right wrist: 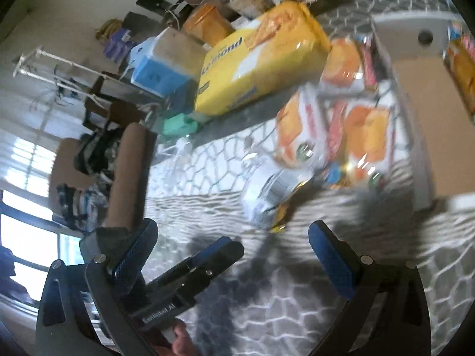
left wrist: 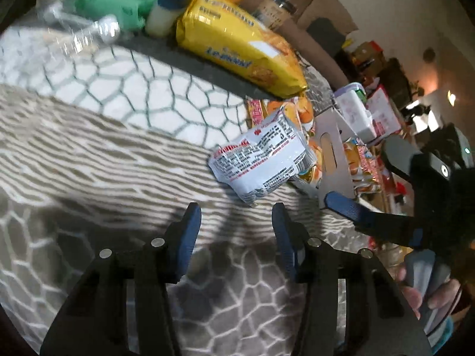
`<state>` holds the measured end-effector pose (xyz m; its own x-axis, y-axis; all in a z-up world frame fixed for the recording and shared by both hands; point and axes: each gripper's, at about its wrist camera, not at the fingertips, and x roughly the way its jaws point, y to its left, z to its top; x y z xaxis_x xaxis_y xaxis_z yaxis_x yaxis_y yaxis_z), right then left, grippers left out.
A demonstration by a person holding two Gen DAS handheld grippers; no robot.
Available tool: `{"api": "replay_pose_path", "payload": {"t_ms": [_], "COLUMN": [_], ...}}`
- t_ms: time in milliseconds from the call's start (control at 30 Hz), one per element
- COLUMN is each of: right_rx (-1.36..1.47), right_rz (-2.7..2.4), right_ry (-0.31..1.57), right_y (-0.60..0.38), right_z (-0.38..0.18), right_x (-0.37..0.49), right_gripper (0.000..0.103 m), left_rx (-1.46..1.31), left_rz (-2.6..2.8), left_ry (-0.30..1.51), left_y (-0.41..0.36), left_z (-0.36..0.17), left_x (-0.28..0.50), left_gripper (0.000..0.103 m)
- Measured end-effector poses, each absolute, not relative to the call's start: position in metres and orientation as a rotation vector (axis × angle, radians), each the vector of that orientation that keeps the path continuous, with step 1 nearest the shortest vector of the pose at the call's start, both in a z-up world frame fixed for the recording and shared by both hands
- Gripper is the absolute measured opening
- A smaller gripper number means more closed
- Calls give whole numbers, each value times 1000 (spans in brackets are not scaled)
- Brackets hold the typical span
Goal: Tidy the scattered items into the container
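A white snack packet (left wrist: 261, 160) with red and black print lies on the patterned cloth just ahead of my left gripper (left wrist: 236, 225), which is open with nothing between its blue pads. The same packet (right wrist: 267, 195) shows blurred in the right wrist view, ahead of my right gripper (right wrist: 234, 227), which stands wide open and empty. Several orange snack packets (right wrist: 365, 136) lie by the white-walled container (right wrist: 415, 95). My right gripper (left wrist: 356, 175) hangs by the container wall (left wrist: 335, 148), to the right of the white packet. My left gripper (right wrist: 228, 246) reaches in from the lower left.
A yellow biscuit pack (left wrist: 237, 44) rests on a dark ledge (left wrist: 193, 59) behind the cloth, beside a green item (left wrist: 118, 3), a blue-capped bottle (left wrist: 166, 12) and clear plastic (left wrist: 89, 29). Boxes and room clutter (left wrist: 377, 109) stand beyond the container. A hand (left wrist: 424, 290) holds the right gripper's handle.
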<state>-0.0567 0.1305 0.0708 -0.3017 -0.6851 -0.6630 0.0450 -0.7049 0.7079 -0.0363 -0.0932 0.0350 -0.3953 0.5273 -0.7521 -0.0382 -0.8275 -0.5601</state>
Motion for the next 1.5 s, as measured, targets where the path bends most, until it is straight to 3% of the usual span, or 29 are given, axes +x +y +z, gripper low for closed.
{"api": "replay_pose_path", "payload": {"t_ms": [133,233,300,333,533,733,1000,1067,1133,1233,1400,1500], "right_rx": [1522,1544,1585,1612,1568,1415,1331,1348,1362,1380,1455,1448], "right_rz": [-2121,-2165,-2190,-2195,-2223,-2451,-2364,-2334,-2301,-2270,-2305,-2343], "right_ry": [-785,-738,-686,-663,-589,-8,280,305,316,304,39,-75], "right_y": [118,111,105,104,110,93,105,109,120,137,182,192], "right_z": [60,47,35,29,35,72,45,38,33,35,47,55], "right_x": [-71,-82,-87,-87,-76,-44,44,61,80,102,104,97], "right_gripper": [103,100,78,50,41,40,46,58,64,65,65,70], "left_rx": [-1449,-1420,-1415,-1408,-1408,-1408,-1390,-1387,-1396,-1423,-1490,-1521], "left_rz": [2336,2354,2363,2362,2333,2330,2329,2317,2297,2280,2337,2351], "left_ry": [-543,-520,-501,-500,-546,-576,-602,-564,-511,-393,-85,-49], "left_y": [-100,-107,-111,-114,-123,-125,-125,-112,-95,-67,-34,-35], "left_z": [49,55,57,58,50,54,72,77,80,82,69,58], "left_x": [-30,-25,-25,-24,-26,-27,-22,-19,-16,-7,14,31], "left_gripper": [49,57,63,63,67,67,71,72,72,72,72,72]}}
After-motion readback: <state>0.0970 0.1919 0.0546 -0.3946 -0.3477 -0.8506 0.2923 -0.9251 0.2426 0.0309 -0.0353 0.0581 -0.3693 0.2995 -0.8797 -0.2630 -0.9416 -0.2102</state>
